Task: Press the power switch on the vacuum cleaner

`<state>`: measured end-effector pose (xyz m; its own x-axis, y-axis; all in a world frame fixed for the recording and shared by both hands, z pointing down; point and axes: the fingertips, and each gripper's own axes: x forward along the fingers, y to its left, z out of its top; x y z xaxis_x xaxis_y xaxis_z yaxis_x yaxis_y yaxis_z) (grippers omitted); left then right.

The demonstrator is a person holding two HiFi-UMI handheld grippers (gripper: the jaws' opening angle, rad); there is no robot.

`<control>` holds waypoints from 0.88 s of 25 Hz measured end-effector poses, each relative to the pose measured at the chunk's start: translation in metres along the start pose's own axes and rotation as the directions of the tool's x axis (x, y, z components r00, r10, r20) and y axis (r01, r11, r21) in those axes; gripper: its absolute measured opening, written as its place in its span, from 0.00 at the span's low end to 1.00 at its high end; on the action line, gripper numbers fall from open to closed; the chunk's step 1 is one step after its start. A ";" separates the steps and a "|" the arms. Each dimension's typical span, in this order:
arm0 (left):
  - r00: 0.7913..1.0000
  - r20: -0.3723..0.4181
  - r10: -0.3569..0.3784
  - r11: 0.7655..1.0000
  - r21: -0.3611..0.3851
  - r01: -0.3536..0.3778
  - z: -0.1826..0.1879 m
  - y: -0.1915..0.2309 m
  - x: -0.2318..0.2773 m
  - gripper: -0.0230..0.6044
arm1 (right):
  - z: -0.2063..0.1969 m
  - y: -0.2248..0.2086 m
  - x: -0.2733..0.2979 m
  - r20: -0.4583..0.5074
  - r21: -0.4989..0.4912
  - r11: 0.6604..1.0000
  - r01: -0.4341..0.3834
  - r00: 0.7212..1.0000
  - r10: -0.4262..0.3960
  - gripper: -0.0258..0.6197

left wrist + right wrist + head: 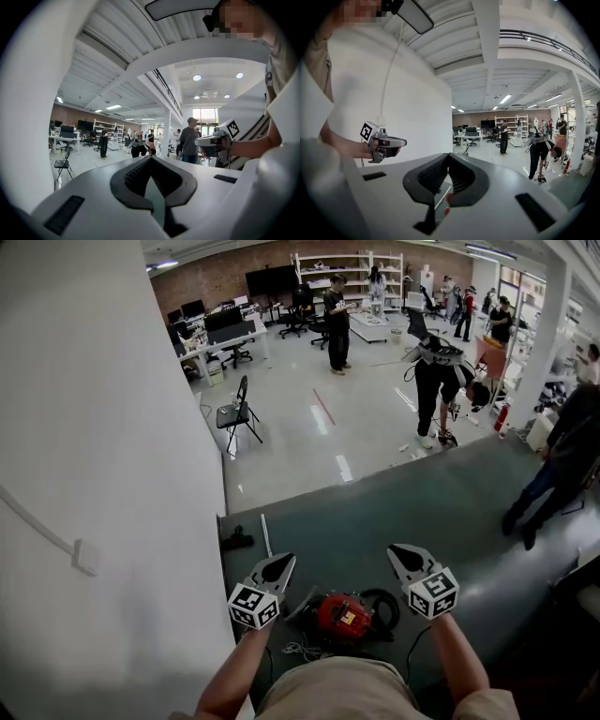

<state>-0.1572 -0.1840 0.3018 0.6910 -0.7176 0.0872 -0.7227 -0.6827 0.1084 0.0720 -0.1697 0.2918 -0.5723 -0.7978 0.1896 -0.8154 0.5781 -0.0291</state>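
A red vacuum cleaner (pixel 342 617) with a black hose (pixel 384 600) lies on the dark green floor just in front of me, low in the head view. Both grippers are held up above it, one on each side, and touch nothing. My left gripper (pixel 285 562) (pixel 151 158) is shut with nothing in it and points level into the hall. My right gripper (pixel 397 552) (pixel 449 155) is also shut and holds nothing; a bit of red shows through the gap behind its tips. Each gripper view shows the other gripper held alongside: the right gripper (pixel 213 140) and the left gripper (pixel 396 140).
A white wall (pixel 94 474) runs close along the left. On the green floor lie a black object (pixel 236 540), a thin white rod (pixel 265 534) and a loose white cord (pixel 304 649). A folding chair (pixel 239 414) stands further off, one person (pixel 450 388) bends over, and another person (pixel 555 470) stands at the right.
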 end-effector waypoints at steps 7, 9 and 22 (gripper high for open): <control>0.990 0.044 0.132 0.991 0.004 -0.132 0.018 0.048 -0.044 0.05 | 0.007 -0.027 -0.039 0.064 -0.050 0.990 0.134 0.989 -0.130 0.05; 0.985 0.052 0.165 0.986 0.006 -0.166 0.022 0.062 -0.058 0.05 | 0.002 -0.039 -0.050 0.061 -0.038 0.984 0.173 0.983 -0.170 0.05; 0.920 0.039 0.391 0.920 0.011 -0.392 -0.025 0.142 -0.153 0.05 | -0.050 -0.085 -0.102 0.042 0.015 0.954 0.298 0.953 -0.299 0.05</control>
<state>-0.3649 -0.1682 0.3283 0.3521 -0.9321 0.0844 -0.9357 -0.3485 0.0547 0.2042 -0.1287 0.3244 -0.3056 -0.9406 0.1481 -0.9503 0.3110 0.0141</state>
